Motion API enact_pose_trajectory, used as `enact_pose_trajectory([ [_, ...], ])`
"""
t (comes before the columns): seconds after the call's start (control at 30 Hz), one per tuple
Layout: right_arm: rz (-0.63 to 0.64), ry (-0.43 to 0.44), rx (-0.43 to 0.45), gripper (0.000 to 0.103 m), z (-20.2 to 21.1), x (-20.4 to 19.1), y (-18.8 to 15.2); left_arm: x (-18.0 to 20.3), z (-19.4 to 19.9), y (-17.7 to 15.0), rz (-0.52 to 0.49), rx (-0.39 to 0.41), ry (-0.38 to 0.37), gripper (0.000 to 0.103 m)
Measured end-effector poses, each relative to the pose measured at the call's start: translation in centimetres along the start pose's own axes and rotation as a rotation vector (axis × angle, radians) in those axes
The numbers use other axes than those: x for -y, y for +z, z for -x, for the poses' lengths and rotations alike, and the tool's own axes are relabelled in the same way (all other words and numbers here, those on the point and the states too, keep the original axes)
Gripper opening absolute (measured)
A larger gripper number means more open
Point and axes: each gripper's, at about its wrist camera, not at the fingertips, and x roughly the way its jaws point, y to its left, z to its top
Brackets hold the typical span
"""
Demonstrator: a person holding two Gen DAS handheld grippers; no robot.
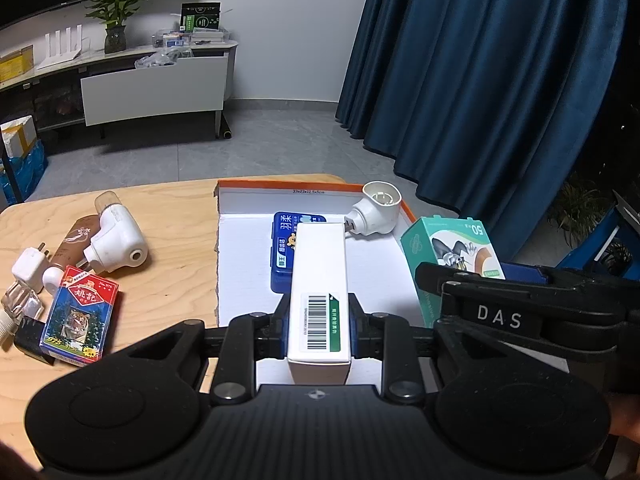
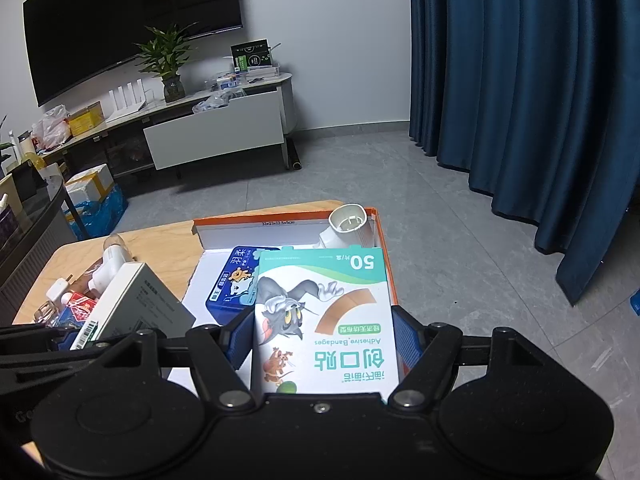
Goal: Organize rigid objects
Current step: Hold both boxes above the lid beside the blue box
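Left gripper of mine pinches a long white carton with a barcode label, jaws clamped on both its long sides, carton pointing forward and held over the open orange-edged cardboard box. Right gripper pinches a teal-and-white adhesive bandage box with a cat-and-mouse cartoon and "50" printed on it, blue pads pressed on its two sides; it hangs over the near right part of the same cardboard box. From the left wrist view the bandage box sits just right of the white carton, the two apart.

Inside the cardboard box: a blue plastic case with Chinese text lies flat on the white floor, partly hidden under the carton; a white plug-in device leans in the far right corner against the wall.

On the wooden table left of the box: a second white plug-in device with a clear top, a brown tube behind it, a white charger plug, a playing card pack with a tiger picture, a small clear glass bottle, a small black block under the card pack's near corner.

Behind the table: grey tile floor, blue curtain, TV stand with a potted plant.
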Motion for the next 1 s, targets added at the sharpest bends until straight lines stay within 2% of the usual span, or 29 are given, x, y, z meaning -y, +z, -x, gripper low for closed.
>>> enact_pose_trajectory([
  [1.0,-0.008,-0.004,0.003,0.084,0.02,0.11,0.21,0.0,-0.03,0.01,0.002,0.003,0.001,0.027],
])
